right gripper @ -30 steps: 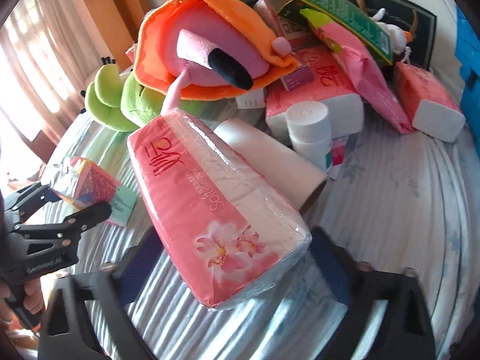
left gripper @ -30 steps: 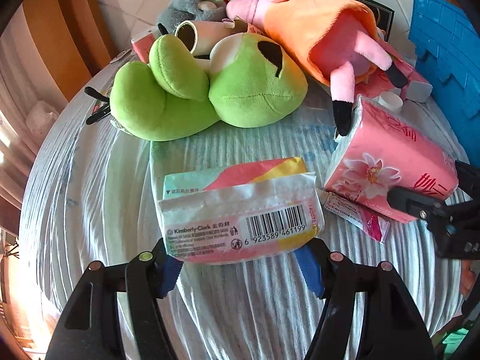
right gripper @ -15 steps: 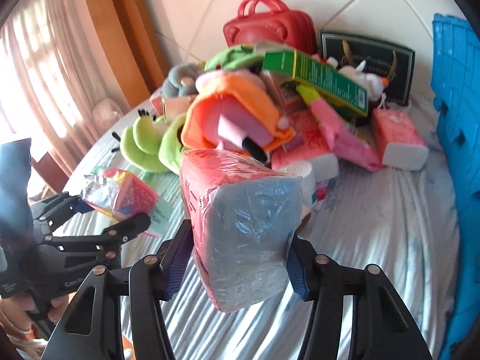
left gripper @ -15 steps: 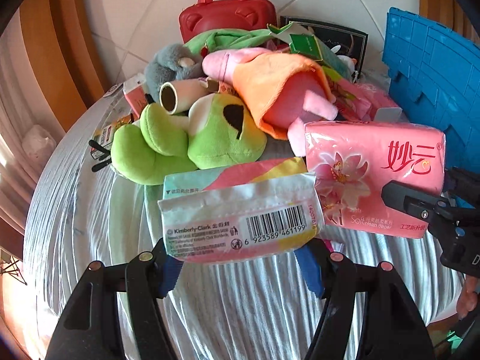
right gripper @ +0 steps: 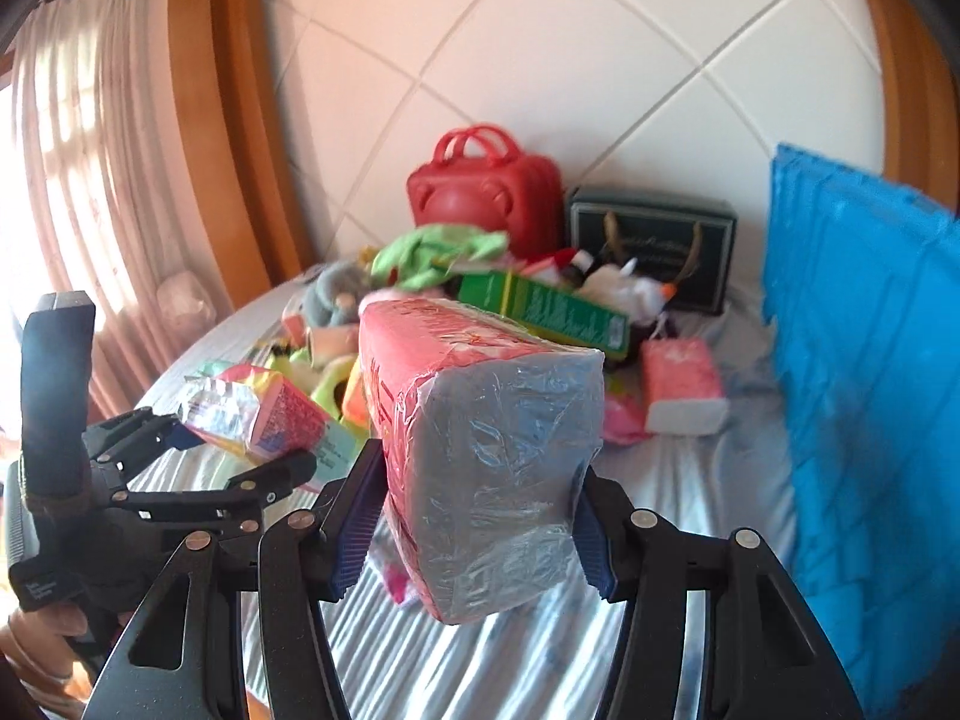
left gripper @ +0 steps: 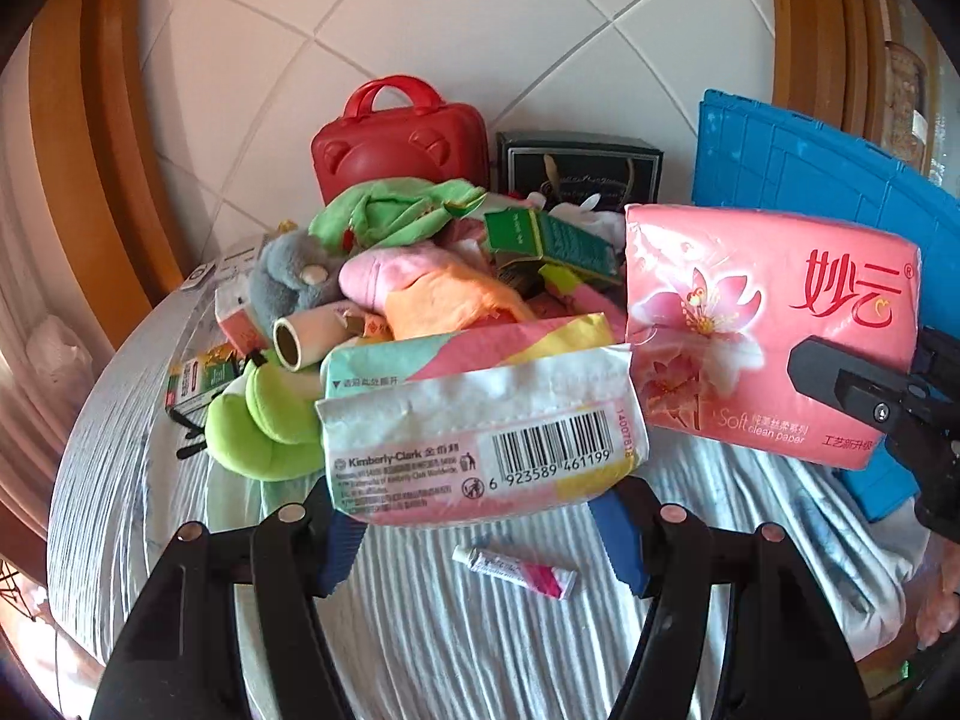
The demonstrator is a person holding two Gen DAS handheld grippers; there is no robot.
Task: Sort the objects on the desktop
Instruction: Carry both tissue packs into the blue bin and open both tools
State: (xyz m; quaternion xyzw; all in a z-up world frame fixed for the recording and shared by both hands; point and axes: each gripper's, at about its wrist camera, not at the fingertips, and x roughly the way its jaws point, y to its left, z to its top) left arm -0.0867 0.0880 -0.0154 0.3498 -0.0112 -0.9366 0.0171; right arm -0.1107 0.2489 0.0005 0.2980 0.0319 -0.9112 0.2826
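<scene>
Left wrist: both tissue packs lifted clear of counter (left gripper: 420,630) since a second ago, each claw clamped on one; placement next.

A home: curtains (right gripper: 78,180), a tiled wall (left gripper: 480,60), and a cloth-covered table (left gripper: 420,630) heaped with soft toys (left gripper: 264,420)

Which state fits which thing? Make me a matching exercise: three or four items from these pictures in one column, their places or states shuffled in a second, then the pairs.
Things
1. Pink tissue pack
2. Kimberly-Clark tissue pack
3. Small tube
4. Red case

States
A. Lying on the striped cloth
B. Clamped in the left gripper
C. Standing against the tiled wall
D. Clamped in the right gripper

Pairs: 1-D, 2-B, 3-A, 4-C
</scene>
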